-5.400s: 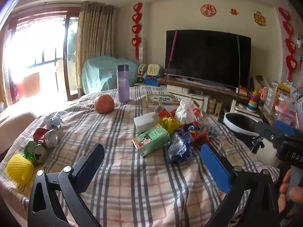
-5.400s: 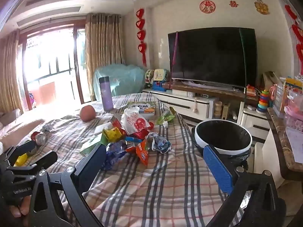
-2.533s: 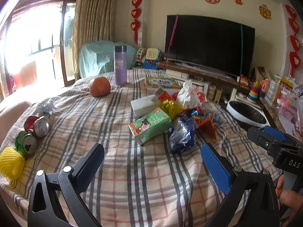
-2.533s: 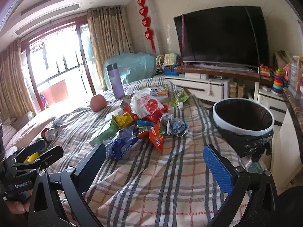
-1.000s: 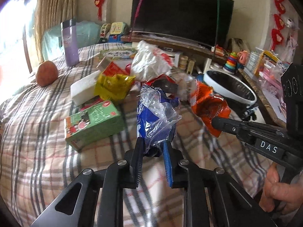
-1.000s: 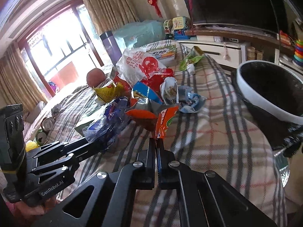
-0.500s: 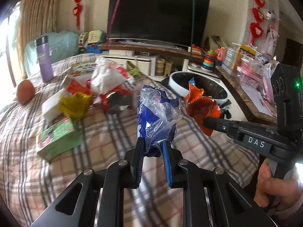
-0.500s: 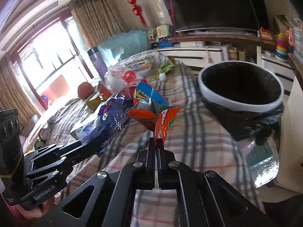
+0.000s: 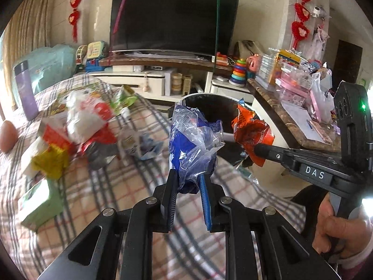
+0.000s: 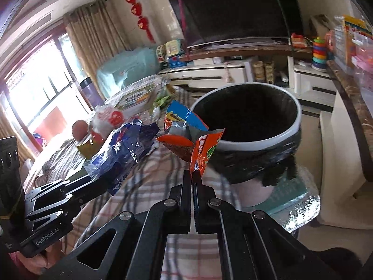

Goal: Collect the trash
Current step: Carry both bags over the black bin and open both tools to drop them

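My left gripper [image 9: 187, 182] is shut on a crumpled blue and clear plastic bag [image 9: 194, 140], held up above the checked tablecloth [image 9: 130, 186]. My right gripper [image 10: 192, 175] is shut on an orange snack wrapper [image 10: 198, 147], which also shows at the right of the left wrist view as an orange wrapper [image 9: 250, 133]. Just beyond both stands the white-rimmed bin [image 10: 296, 126] with a black liner, beside the table edge. The blue bag [image 10: 123, 149] appears left of the wrapper in the right wrist view. More trash [image 9: 79, 126] lies piled on the table to the left.
A green carton [image 9: 37, 204], a yellow wrapper [image 9: 50, 161] and a white plastic bag [image 9: 81, 116] lie on the table. A purple flask [image 9: 24, 88] stands at its far left. Behind are a TV [image 9: 172, 21], a low cabinet [image 9: 149, 81] and a cluttered counter [image 9: 300, 107] at the right.
Both grippers have swung right with their wrappers lifted off the pile. The bin has come closer and now sits directly behind the held trash; the pile has slid left.
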Demonstrator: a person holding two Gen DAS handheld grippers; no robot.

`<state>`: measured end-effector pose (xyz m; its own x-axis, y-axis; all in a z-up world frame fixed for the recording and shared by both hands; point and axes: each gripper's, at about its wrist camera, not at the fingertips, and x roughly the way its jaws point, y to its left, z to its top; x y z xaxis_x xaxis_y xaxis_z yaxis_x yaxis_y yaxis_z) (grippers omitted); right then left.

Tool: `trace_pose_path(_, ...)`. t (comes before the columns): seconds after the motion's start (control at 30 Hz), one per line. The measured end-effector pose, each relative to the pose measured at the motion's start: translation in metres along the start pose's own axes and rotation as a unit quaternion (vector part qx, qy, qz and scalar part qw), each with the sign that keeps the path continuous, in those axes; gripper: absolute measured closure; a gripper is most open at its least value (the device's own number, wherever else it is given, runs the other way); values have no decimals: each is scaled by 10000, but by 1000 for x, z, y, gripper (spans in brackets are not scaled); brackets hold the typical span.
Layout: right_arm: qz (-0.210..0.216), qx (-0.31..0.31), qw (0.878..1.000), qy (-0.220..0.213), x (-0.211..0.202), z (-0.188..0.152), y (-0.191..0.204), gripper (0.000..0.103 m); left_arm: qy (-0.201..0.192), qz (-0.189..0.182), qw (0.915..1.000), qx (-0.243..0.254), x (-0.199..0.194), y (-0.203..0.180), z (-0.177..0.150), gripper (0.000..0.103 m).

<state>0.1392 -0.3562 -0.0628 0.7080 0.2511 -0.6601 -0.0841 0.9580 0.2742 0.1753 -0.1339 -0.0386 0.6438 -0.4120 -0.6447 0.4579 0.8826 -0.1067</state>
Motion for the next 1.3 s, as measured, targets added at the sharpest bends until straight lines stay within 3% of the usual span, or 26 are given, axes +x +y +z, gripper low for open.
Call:
trace_pose_path(0.7, -454, 265, 9984, -213, 3, 49, -55, 102, 96, -198, 9997, 82, 80, -27, 64, 85)
trace_pose_path(1.3, -556, 271, 9981, 78, 35, 77, -83, 102, 327, -199, 9993, -18, 133, -30, 97, 85)
